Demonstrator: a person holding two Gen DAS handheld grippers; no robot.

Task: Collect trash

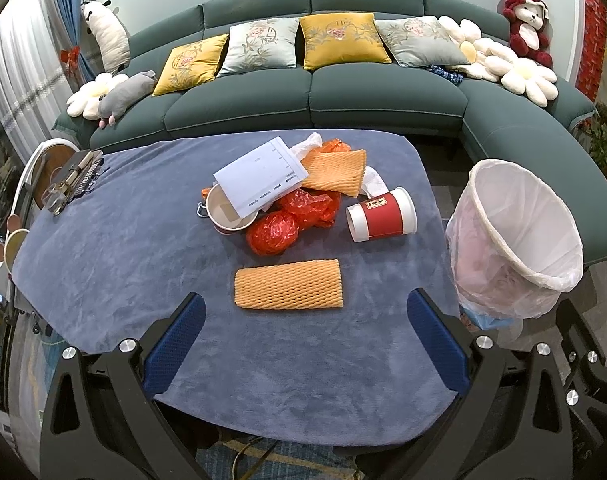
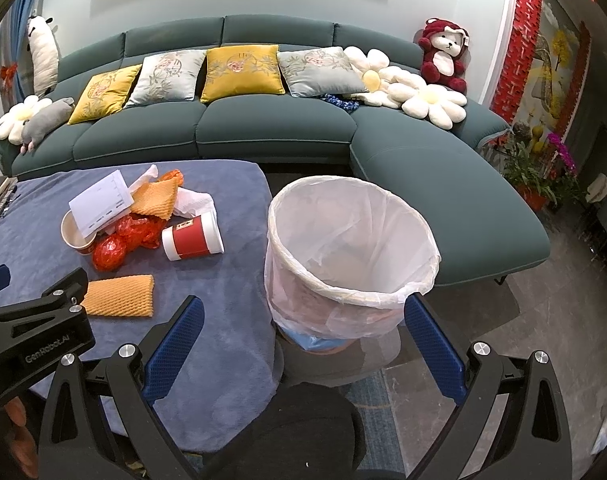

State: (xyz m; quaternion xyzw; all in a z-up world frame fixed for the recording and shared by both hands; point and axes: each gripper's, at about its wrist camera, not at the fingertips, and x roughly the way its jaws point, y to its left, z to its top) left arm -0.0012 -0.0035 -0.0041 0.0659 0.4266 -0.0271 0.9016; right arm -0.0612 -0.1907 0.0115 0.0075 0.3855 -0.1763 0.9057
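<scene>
Trash lies on the blue-covered table (image 1: 103, 264): an orange foam net (image 1: 288, 285) nearest me, a red-and-white paper cup (image 1: 381, 216) on its side, crumpled red plastic (image 1: 273, 232), a paper bowl (image 1: 228, 210) under a white sheet (image 1: 261, 178), a second foam net (image 1: 335, 172) and tissue. My left gripper (image 1: 305, 340) is open and empty just short of the near foam net. My right gripper (image 2: 303, 340) is open and empty, in front of the white-lined trash bin (image 2: 351, 248), which stands right of the table. The foam net (image 2: 119, 290) and cup (image 2: 193, 240) also show in the right view.
A green sofa (image 1: 315, 100) with cushions and plush toys runs behind the table and curves round the right. Dark objects (image 1: 75, 180) lie at the table's far left corner. Flower pots (image 2: 543, 172) stand at the far right.
</scene>
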